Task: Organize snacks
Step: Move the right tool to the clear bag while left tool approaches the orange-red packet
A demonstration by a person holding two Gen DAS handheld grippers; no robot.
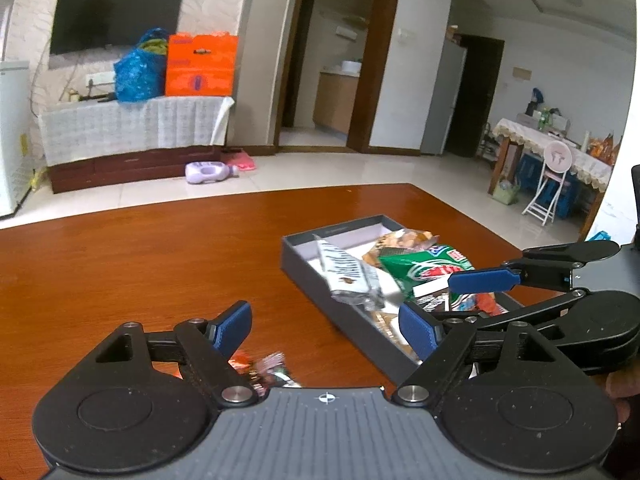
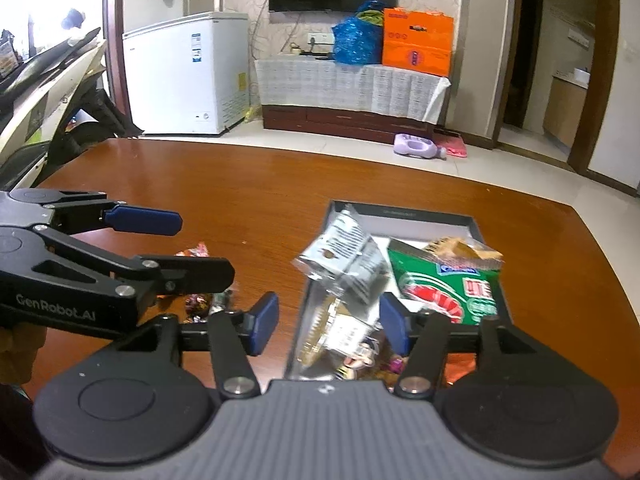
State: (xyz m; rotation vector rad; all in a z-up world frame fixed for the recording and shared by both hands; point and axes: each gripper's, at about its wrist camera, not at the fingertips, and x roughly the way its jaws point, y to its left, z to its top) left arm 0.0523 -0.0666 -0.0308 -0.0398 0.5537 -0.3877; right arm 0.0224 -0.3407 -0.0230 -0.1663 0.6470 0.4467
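Observation:
A dark grey box (image 1: 304,276) (image 2: 400,210) with a white inside sits on the brown table. In it a silver packet (image 1: 348,276) (image 2: 340,256) leans tilted beside a green packet (image 1: 424,268) (image 2: 444,292) and a tan biscuit packet (image 1: 404,240) (image 2: 460,252). My right gripper (image 2: 328,326) (image 1: 468,300) hovers over the box's near end, open; the silver packet shows between its fingers but the pads do not touch it. To the left of the box my left gripper (image 1: 324,330) (image 2: 172,246) stands open and empty above several loose wrapped sweets (image 1: 260,368) (image 2: 196,250).
The table's far edge (image 2: 280,148) curves across the view, with tiled floor beyond. A white freezer (image 2: 188,72), a cloth-covered TV stand (image 2: 348,84) and a purple bottle (image 2: 416,146) on the floor stand well away. A scooter (image 2: 48,92) is close to the table's left side.

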